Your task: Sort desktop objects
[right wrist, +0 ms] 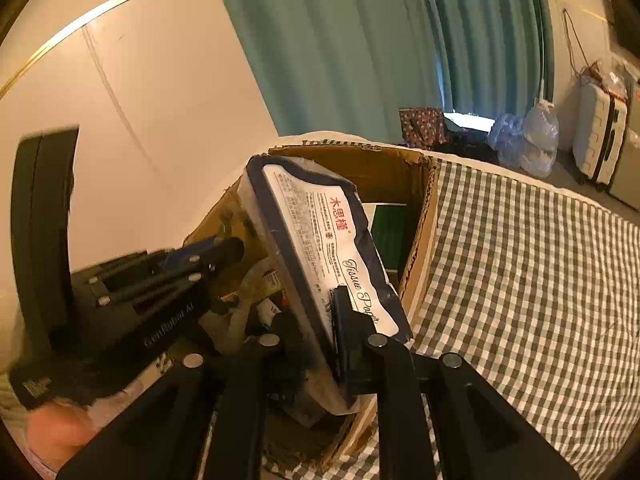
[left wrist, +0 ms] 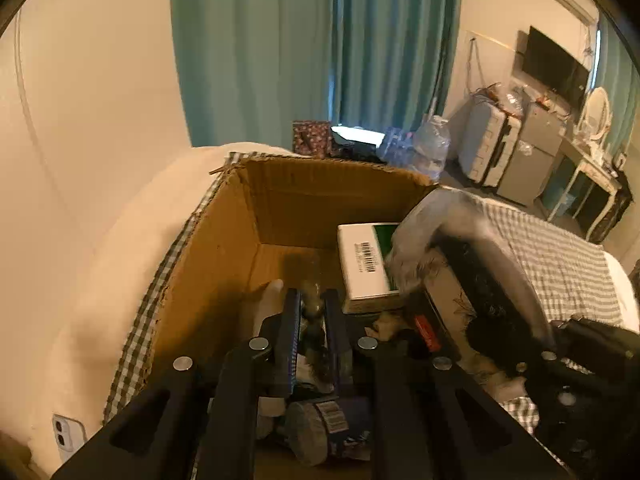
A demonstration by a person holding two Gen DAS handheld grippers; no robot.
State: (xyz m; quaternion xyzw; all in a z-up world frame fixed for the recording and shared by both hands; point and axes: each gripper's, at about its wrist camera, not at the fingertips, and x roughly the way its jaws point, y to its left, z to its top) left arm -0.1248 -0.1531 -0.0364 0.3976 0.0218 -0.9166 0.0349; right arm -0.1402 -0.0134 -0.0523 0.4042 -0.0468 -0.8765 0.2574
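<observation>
An open cardboard box (left wrist: 320, 188) stands on a checked cloth. My left gripper (left wrist: 312, 294) reaches down into it, its jaws only narrowly apart. A small blurred dark item (left wrist: 314, 310) fills the gap between the pads. In the right wrist view the left gripper (right wrist: 230, 248) shows at the box's left side. My right gripper (right wrist: 316, 306) holds a tissue paper pack (right wrist: 316, 232) tilted over the box's right part, one finger (right wrist: 342, 316) on its printed face and the other hidden behind it. The same pack (left wrist: 432, 220) appears blurred in the left wrist view.
Inside the box lie a white and green carton (left wrist: 364, 264), a dark labelled cylinder (left wrist: 316, 428) and other clutter. The checked cloth (right wrist: 520, 280) stretches to the right. A phone (left wrist: 66, 432) lies at the lower left. Water bottles (right wrist: 536, 148) and a suitcase (right wrist: 600, 140) stand beyond.
</observation>
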